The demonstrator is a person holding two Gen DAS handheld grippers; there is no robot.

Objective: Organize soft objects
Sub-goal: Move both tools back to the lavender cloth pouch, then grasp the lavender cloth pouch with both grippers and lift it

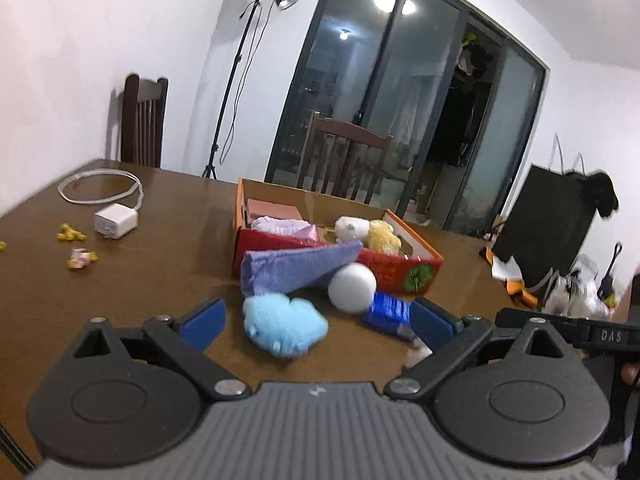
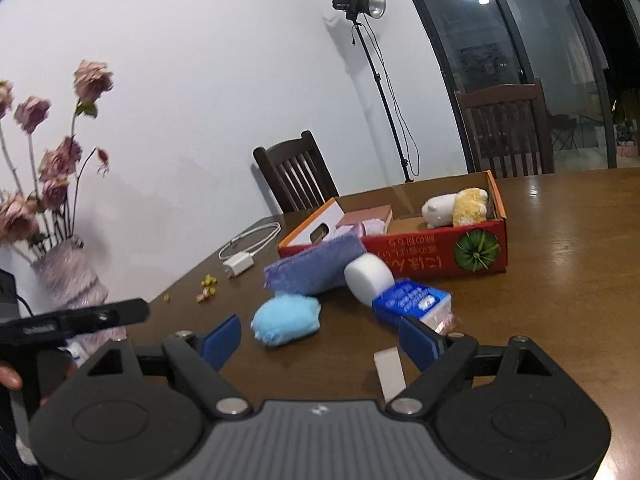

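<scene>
Both grippers, left (image 1: 318, 322) and right (image 2: 320, 342) (jaws spread wide), empty-handed.

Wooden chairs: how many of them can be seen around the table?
2. One chair stands against the white wall, beside the lamp stand. The other chair stands before the glass door. More may be hidden behind the cameras.

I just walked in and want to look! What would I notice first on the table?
Probably the fluffy light blue plush toy, lying closest in front of the open left gripper. Behind it sit a white ball and a folded purple towel leaning against the red cardboard box.
</scene>
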